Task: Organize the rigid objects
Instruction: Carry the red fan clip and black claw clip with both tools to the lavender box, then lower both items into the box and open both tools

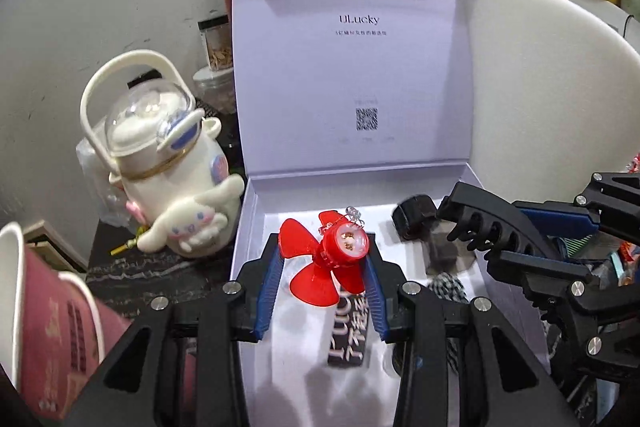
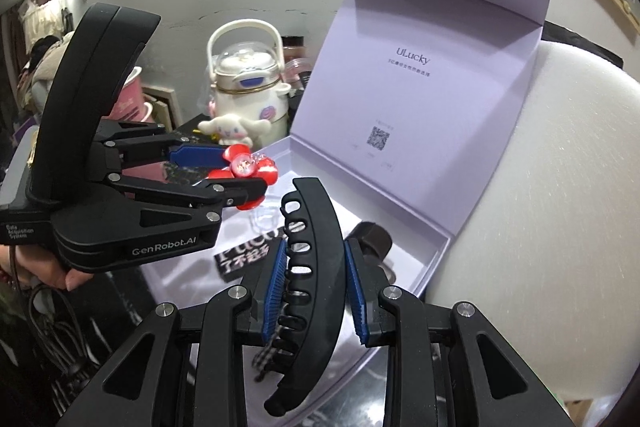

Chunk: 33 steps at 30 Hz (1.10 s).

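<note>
Above the open lavender box (image 1: pixel 472 183), lid upright behind, we find floor space free beyond the black card (image 1: pixel 352 331). Left gripper (image 1: pixel 320 259) clamps the red flower clip (image 1: pixel 324 259); right gripper (image 2: pixel 316 267), angled downward, clamps the black claw clip (image 2: pixel 320 259).

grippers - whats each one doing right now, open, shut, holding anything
left gripper: closed on the red flower hair clip.
right gripper: closed on the black claw hair clip.
</note>
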Each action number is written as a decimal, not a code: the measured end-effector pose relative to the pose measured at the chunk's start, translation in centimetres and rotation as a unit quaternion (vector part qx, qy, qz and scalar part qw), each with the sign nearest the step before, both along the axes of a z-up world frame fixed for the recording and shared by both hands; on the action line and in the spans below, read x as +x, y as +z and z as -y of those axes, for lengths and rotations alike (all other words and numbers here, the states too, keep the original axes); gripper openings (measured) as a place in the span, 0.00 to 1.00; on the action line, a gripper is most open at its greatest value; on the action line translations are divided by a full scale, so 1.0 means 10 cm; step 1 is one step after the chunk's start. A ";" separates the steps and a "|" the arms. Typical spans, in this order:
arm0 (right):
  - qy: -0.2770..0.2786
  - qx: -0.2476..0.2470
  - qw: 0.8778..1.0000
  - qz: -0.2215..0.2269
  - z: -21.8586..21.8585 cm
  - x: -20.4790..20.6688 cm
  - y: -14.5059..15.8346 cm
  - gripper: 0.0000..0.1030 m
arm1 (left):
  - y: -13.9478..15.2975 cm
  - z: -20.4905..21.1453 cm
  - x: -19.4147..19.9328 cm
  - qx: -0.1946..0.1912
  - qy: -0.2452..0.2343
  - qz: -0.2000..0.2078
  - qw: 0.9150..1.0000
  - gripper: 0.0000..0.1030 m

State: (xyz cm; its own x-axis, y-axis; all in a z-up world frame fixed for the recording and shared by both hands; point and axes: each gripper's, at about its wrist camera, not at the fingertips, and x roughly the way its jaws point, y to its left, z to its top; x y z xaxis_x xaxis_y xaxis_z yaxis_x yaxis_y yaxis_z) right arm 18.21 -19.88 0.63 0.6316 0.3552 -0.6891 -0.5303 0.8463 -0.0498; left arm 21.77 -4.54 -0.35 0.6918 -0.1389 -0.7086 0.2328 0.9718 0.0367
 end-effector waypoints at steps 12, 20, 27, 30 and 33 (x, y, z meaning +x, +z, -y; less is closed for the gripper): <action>-0.016 -0.001 1.000 0.001 0.06 0.28 -0.06 0.28 | -0.12 0.10 0.33 0.033 0.002 0.001 0.999 0.37; -0.022 -0.002 1.000 -0.012 0.07 0.43 -0.18 0.28 | -0.26 0.20 0.57 0.057 0.008 -0.022 0.998 0.37; -0.023 -0.008 0.999 -0.024 0.02 0.54 -0.28 0.28 | -0.39 0.29 0.74 0.078 0.008 -0.048 0.996 0.37; -0.024 -0.009 0.999 -0.030 0.02 0.58 -0.30 0.28 | -0.43 0.34 0.78 0.089 0.001 -0.060 0.994 0.37; -0.025 -0.015 0.999 -0.033 -0.01 0.62 -0.33 0.28 | -0.48 0.40 0.83 0.095 -0.005 -0.073 0.993 0.37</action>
State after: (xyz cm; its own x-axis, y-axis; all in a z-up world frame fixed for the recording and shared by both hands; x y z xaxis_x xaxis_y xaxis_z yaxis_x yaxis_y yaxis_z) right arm 24.43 -19.77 -2.70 0.6002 0.3041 -0.7398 -0.4910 0.8702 -0.0407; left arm 30.10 -8.59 -5.13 0.5784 0.0010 -0.8158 0.2586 0.9482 0.1845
